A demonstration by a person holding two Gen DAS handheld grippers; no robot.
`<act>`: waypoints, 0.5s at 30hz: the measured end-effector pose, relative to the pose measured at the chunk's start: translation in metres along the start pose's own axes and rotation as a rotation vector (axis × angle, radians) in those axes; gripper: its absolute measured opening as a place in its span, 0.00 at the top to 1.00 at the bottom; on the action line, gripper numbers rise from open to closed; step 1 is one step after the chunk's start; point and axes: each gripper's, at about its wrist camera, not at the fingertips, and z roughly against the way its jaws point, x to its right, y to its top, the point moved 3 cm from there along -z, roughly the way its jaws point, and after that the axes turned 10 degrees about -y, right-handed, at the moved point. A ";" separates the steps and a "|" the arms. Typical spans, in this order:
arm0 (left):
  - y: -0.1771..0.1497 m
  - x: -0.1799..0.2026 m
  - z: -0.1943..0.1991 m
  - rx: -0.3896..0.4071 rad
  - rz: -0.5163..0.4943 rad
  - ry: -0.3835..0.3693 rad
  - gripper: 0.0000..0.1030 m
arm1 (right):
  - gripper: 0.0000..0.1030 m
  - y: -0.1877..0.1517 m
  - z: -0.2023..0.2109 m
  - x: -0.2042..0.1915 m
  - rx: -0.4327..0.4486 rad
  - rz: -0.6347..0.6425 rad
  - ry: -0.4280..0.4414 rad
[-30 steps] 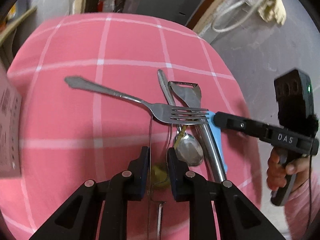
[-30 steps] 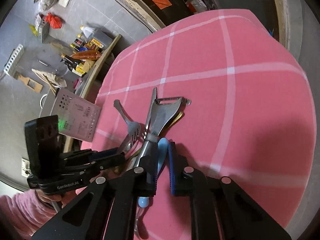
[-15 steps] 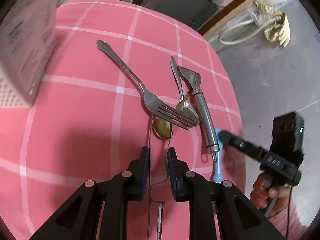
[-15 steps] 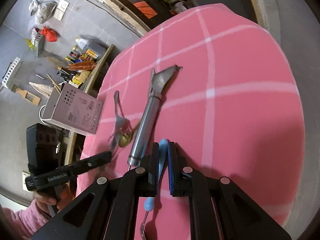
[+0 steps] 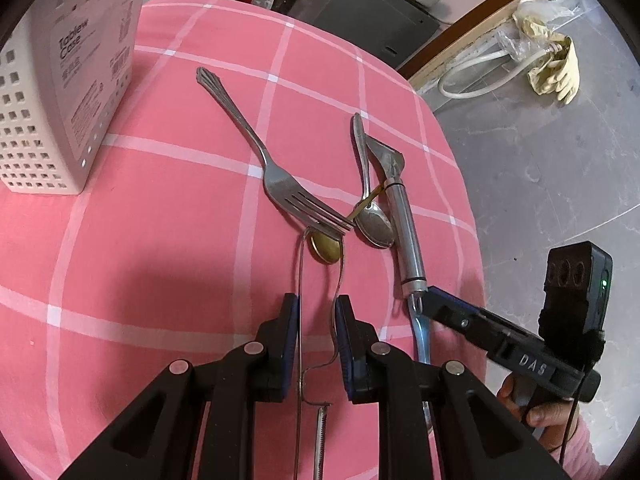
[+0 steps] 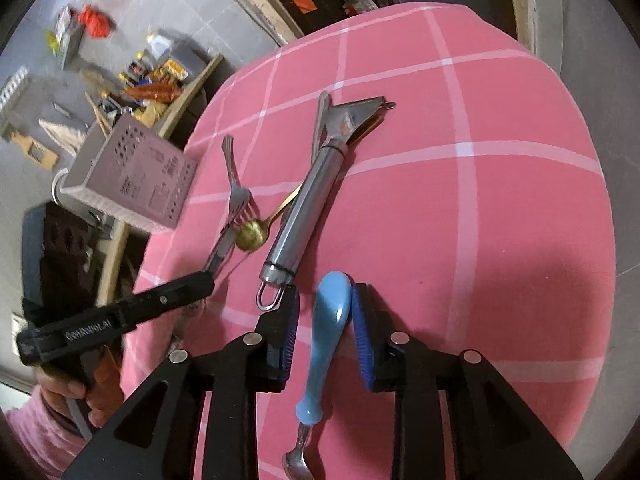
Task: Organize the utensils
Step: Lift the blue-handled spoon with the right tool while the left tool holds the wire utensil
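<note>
Looking along the left tongs [image 5: 318, 304] onto a pink checked table [image 5: 160, 240], with a white perforated cutlery holder [image 5: 60, 100] at the upper left of the frame, printed "Tablew Case" above finer text too small to read. Finding a steel fork [image 5: 280, 184] at frame centre, handle toward the upper left, tines resting over the bowl of a gold spoon [image 5: 326, 246]. Just right of that, a silver spoon [image 5: 372, 216], bowl nearest the camera, touching a steel-handled peeler [image 5: 406, 232] that runs down toward the lower right. Gripping a thin wire utensil [image 5: 300, 280] in the left tongs, jaws narrowly parted, a wire against each pad and the far end tucked under the fork tines. Reading "DAS" on the right tongs' body at the lower right of that view. Turning to the right wrist view: right tongs [image 6: 324, 300] partly open around a blue-handled spoon [image 6: 330, 320] low in the centre, blue handle touching the right pad [image 6: 360, 320], clear of the left one, metal bowl at the bottom edge. Not clamped on anything. Reading "GenRobot.AI" on the left tongs' body at the lower left there, with the holder blurred at the left of the frame.
</note>
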 end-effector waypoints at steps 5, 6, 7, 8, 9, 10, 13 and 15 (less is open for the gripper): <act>-0.003 -0.002 0.003 -0.006 0.007 -0.003 0.83 | 0.76 -0.002 0.004 -0.014 -0.003 0.106 -0.108; -0.004 -0.003 0.003 -0.008 0.010 -0.002 0.83 | 0.76 -0.003 0.004 -0.018 -0.006 0.130 -0.135; -0.005 -0.003 0.004 -0.008 0.011 -0.002 0.83 | 0.76 -0.004 0.005 -0.019 -0.006 0.146 -0.151; -0.006 -0.003 0.005 -0.008 0.013 -0.002 0.83 | 0.76 -0.004 0.005 -0.020 -0.004 0.157 -0.165; -0.006 -0.004 0.005 -0.008 0.015 -0.003 0.83 | 0.76 -0.004 0.004 -0.021 -0.003 0.159 -0.177; -0.007 -0.005 0.006 -0.007 0.019 -0.005 0.83 | 0.76 -0.003 0.004 -0.021 -0.004 0.147 -0.188; -0.009 -0.006 0.007 -0.007 0.019 -0.010 0.83 | 0.80 0.000 0.002 -0.024 -0.020 0.140 -0.243; -0.011 -0.007 0.010 -0.009 0.016 -0.016 0.83 | 0.80 0.000 0.003 -0.024 -0.021 0.131 -0.251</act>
